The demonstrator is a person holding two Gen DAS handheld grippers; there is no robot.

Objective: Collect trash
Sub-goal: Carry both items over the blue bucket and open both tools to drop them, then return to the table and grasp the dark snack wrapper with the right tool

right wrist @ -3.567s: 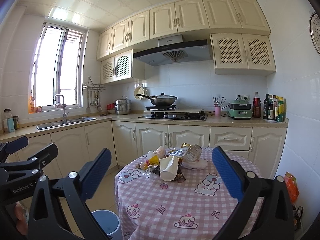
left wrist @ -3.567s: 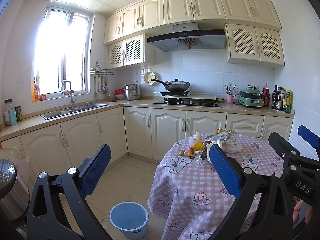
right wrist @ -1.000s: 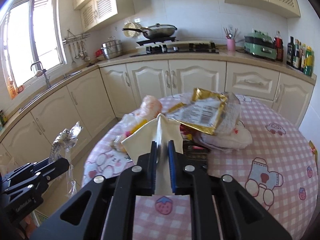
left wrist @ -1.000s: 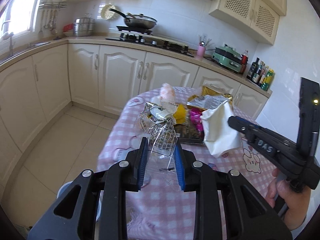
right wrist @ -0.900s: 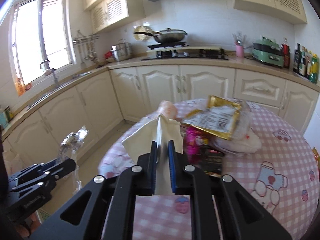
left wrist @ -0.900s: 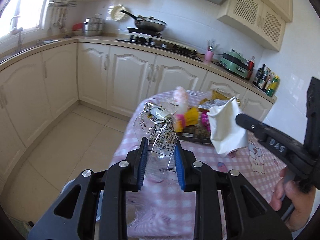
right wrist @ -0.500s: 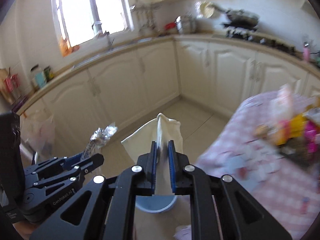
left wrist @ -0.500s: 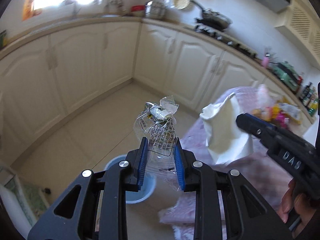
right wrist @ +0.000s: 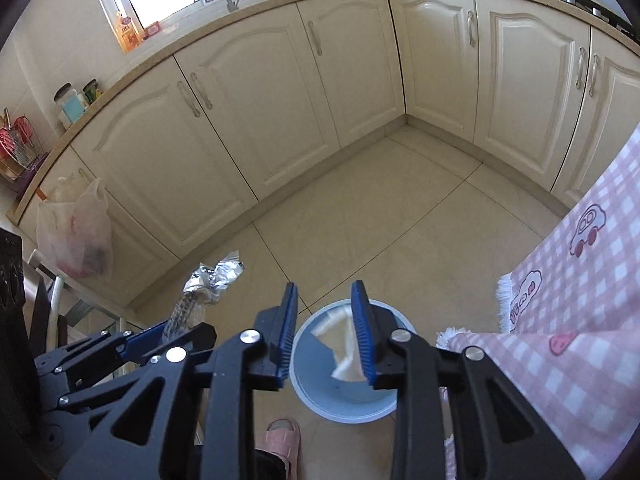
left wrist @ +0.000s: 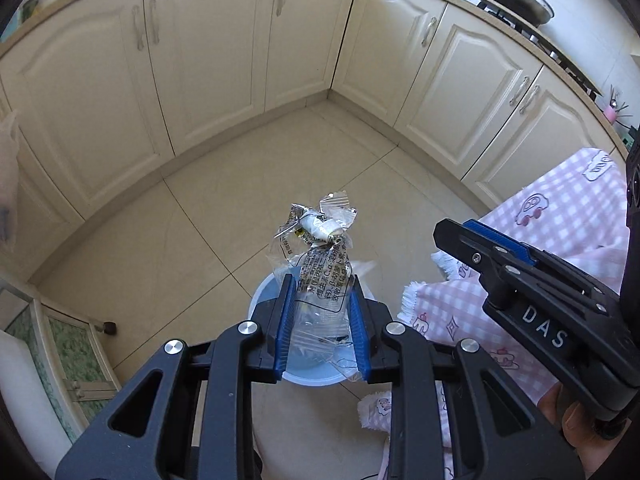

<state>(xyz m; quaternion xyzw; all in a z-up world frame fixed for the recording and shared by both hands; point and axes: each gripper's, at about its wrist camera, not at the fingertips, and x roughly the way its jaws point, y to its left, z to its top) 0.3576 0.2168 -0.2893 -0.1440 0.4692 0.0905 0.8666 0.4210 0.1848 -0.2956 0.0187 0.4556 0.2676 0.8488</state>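
Now we drop trash | right gripper (right wrist: 325,330) released, white paper (right wrist: 345,338) in round blue bin (right wrist: 308,364) | left gripper (left wrist: 320,320) clenched on crinkled clear wrapper (left wrist: 320,264) | next: release it over bin

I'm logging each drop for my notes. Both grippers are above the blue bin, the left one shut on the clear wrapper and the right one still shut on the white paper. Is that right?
Not quite. The right gripper is open and empty in the right wrist view; the white paper already lies inside the blue bin. The left gripper is indeed shut on the clear wrapper above the bin.
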